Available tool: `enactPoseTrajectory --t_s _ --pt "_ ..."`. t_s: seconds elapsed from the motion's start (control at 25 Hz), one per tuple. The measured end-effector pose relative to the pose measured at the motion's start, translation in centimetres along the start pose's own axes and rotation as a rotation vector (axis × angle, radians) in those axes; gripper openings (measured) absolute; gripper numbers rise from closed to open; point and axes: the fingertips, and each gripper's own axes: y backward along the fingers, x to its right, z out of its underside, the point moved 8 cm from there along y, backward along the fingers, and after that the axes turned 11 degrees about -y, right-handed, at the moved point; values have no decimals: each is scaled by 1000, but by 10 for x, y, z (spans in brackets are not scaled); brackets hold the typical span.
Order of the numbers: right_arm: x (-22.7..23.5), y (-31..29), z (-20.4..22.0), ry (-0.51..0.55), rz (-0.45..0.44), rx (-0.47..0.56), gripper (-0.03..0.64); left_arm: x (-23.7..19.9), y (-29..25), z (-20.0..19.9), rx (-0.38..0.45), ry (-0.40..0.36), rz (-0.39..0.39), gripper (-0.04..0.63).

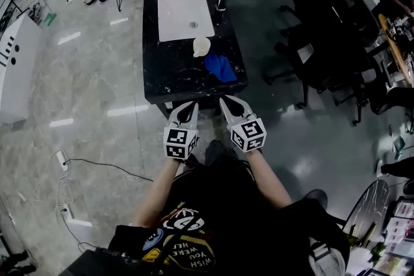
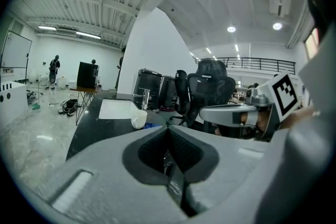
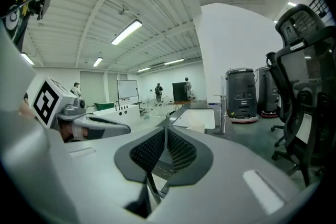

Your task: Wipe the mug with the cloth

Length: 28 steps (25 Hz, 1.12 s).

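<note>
mug (image 1: 202, 46), white, sits on the black table (image 1: 162, 74) at the near right corner of the white sink basin (image 1: 185, 13). blue cloth (image 1: 220, 66) lies crumpled just near and right of the mug. head view: left gripper (image 1: 189, 106) and right gripper (image 1: 228, 102) are held side by side at the table's near edge, tips pointing toward the mug, well apart from mug and cloth. cables on the floor (image 1: 77, 171) to the left, office chairs (image 1: 323, 42) to the right.

left gripper view: its jaws are pressed together with nothing between them. mug (image 2: 139, 119) is far ahead on the table (image 2: 89, 128), with a sliver of cloth (image 2: 152, 125) just right of it. basin (image 2: 118, 109) and faucet (image 2: 143, 97) are beyond.

right gripper view: right gripper (image 3: 165, 127) has its pads closed tip to tip and is empty. the mug (image 3: 197, 125) is a pale shape just above the jaws, in front of the basin (image 3: 197, 117). faucet (image 3: 223, 110) is to the right. cloth is hidden behind the jaws.
</note>
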Motion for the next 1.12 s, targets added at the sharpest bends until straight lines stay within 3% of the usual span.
enactPoseTrajectory --t_s 0.32,0.64,0.72,0.8,0.96,1.12 --pt "50 -65 0 -8 -19 -16 20 -36 -58 0 83 61 49 5" --pt "118 -130 4 96 -86 -151 23 -68 -148 19 -58 44 -39 5" --pt "136 -143 12 81 -122 -216 68 -74 -162 19 -64 50 -68 5" --pt "153 -156 19 54 -145 -271 160 -79 -173 17 -60 72 -104 5" --pt "177 -179 34 29 -136 -351 281 -91 -183 12 -43 115 -170 5" --pt "182 -198 56 51 -122 -445 342 -97 -187 13 -58 130 -200 5"
